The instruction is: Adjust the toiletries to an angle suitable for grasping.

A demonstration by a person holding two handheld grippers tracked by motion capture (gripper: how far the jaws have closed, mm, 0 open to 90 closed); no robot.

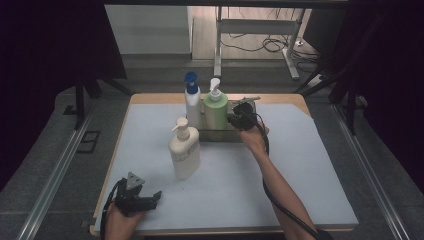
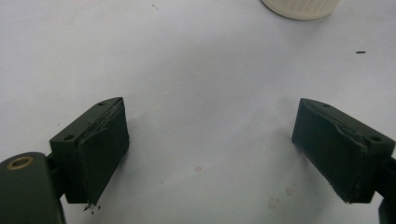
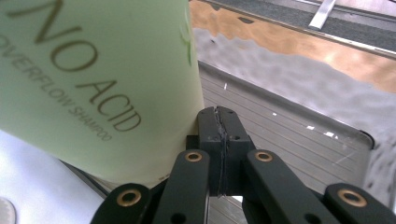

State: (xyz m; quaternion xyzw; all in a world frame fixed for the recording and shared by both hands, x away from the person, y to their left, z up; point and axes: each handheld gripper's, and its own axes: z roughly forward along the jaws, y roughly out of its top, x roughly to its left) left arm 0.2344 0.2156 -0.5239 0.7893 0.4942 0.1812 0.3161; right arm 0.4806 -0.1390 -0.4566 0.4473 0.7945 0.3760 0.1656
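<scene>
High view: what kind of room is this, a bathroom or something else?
Probably a lab or workshop set up for recording, not a bathroom. The soap bottles stand on a work table covered with a pale mat, dark curtains hang around it, and loose cables lie on the floor behind.

Black grippers (image 1: 150, 200), brass-ringed screws, black cables, seemingly bare forearms.

Wooden table (image 1: 150, 98) w/ pale blue-grey mat (image 1: 300, 170) over most of top, wood showing at far edge. On mat: cream pump bottle (image 1: 184, 152) upright, near centre-left. Behind it, metal tray (image 1: 220, 134) holding green pump bottle (image 1: 215, 111) & white bottle w/ blue cap (image 1: 192, 102), both upright.
</scene>
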